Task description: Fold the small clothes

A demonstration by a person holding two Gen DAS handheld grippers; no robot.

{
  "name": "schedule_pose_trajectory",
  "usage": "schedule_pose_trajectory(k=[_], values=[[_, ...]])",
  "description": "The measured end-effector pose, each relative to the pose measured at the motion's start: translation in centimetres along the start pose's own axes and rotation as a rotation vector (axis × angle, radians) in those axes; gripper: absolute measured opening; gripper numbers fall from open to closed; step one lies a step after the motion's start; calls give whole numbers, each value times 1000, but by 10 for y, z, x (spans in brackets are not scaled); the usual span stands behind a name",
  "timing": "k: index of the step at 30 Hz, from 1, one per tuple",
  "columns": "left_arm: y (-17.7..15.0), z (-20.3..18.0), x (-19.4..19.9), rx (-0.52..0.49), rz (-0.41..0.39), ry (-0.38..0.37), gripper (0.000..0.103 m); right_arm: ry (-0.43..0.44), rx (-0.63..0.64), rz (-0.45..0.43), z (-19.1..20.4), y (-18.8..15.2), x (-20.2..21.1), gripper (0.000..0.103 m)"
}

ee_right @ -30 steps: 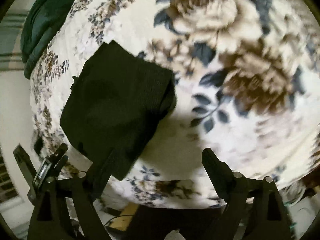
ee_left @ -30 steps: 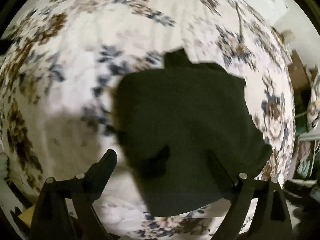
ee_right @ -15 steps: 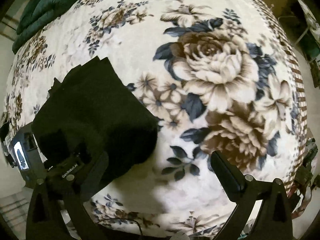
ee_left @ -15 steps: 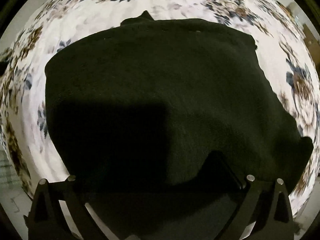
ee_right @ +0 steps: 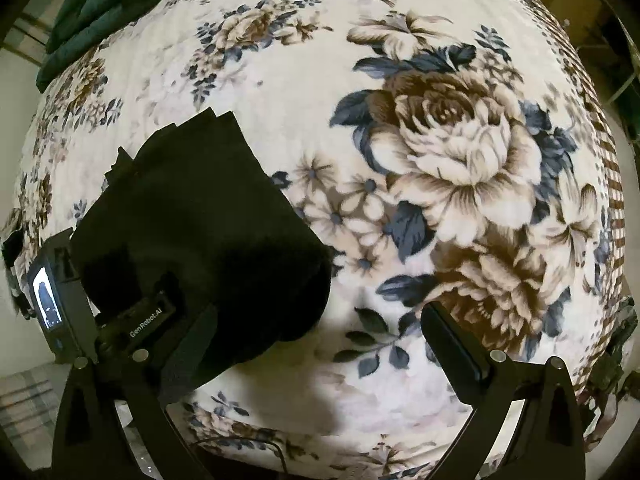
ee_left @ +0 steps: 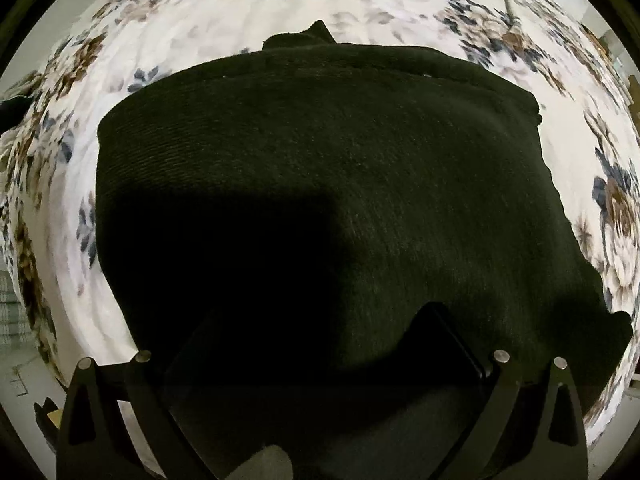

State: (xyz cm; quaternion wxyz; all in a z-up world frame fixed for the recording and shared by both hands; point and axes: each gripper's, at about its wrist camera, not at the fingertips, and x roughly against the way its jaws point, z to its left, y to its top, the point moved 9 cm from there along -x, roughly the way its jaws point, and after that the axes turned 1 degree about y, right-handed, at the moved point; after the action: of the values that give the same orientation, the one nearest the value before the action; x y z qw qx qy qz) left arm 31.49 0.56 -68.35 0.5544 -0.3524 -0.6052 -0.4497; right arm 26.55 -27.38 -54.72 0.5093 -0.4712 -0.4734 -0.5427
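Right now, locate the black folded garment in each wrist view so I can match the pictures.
Left wrist view: the black garment fills the centre of the frame, reaching down to the gripper fingers.
Right wrist view: the black garment lies at the left, by the left finger.
Shared landmark: the floral blanket under it.

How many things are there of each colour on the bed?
Black: 1, the folded garment
Dark green: 1, the bundle at the far edge of the bed
Cream with flowers: 1, the blanket underneath everything
Total: 3
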Motion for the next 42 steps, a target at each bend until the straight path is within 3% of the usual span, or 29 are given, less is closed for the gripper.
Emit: schedule_pose_trajectory(k=[7, 11, 18, 22, 25, 27, 29, 34, 38, 39, 40, 42], values=[[4, -2, 0, 10, -8, 0, 103, 19, 31, -10, 10, 13, 0, 103], [5, 4, 13, 34, -6, -46, 103, 39, 50, -25, 18, 28, 2, 103], [47, 74, 65, 143, -129, -39, 103, 142, 133, -73, 48, 90, -8, 103], [54, 119, 48, 192, -95, -10, 103, 265, 185, -8, 76, 122, -50, 103], [41, 132, 17, 269, -12, -81, 103, 318, 221, 75, 94, 134, -91, 100], [30, 137, 4, 323, 47, -188, 103, 365, 204, 185, 102, 132, -119, 99], [16, 139, 1, 358, 57, -273, 103, 378, 199, 234, 102, 129, -130, 99], [-25, 119, -9, 337, 97, -422, 102, 535, 145, 354, 80, 109, -130, 98], [-13, 105, -9, 318, 23, -451, 102, 633, 130, 440, 82, 84, -143, 98], [-5, 103, -5, 320, -9, -456, 95, 652, 148, 456, 88, 79, -144, 99], [6, 101, 3, 308, -54, -452, 68, 662, 169, 461, 96, 74, -146, 99], [22, 101, 7, 277, -68, -427, 53, 672, 200, 458, 113, 65, -149, 95]])
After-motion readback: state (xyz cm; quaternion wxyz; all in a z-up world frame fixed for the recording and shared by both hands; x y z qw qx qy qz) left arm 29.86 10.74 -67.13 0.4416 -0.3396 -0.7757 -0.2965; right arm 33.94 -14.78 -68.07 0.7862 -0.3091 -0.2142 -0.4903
